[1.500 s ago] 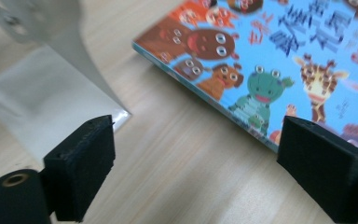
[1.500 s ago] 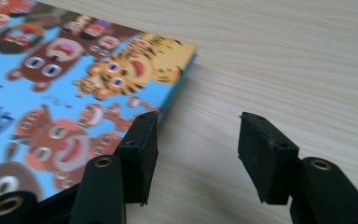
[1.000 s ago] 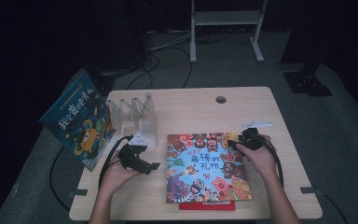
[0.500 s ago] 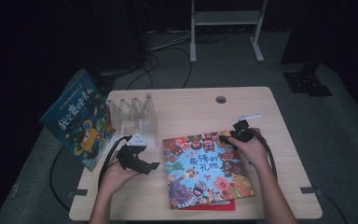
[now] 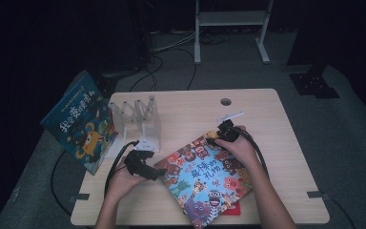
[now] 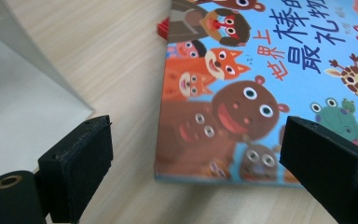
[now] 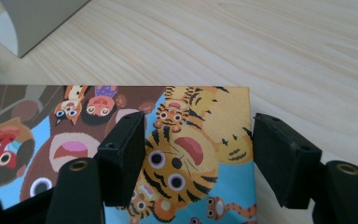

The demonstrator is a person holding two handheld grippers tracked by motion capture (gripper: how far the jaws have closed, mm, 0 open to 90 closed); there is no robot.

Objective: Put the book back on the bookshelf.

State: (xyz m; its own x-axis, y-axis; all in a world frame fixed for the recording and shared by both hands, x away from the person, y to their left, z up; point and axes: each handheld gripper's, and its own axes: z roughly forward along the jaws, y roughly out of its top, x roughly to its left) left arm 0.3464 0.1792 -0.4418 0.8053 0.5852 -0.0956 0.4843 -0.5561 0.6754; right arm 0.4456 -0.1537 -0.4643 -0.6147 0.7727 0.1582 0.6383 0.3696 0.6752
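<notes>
Straddling the picture book (image 5: 204, 179), both grippers (image 5: 158, 174) (image 5: 211, 139) hold fingers apart, right just widening.

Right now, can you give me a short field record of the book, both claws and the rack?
book: animal picture book, flat on the table, lying askew over a red item
left claw: open at the book's left edge
right claw: jaws just opening, astride the tiger corner, not gripping
rack: clear rack, upright beyond the left claw

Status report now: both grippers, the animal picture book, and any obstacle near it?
Left gripper open at the picture book's near corner. Right gripper open, jaws just opening over the tiger corner. Book flat, turned askew. Clear rack close by.
</notes>
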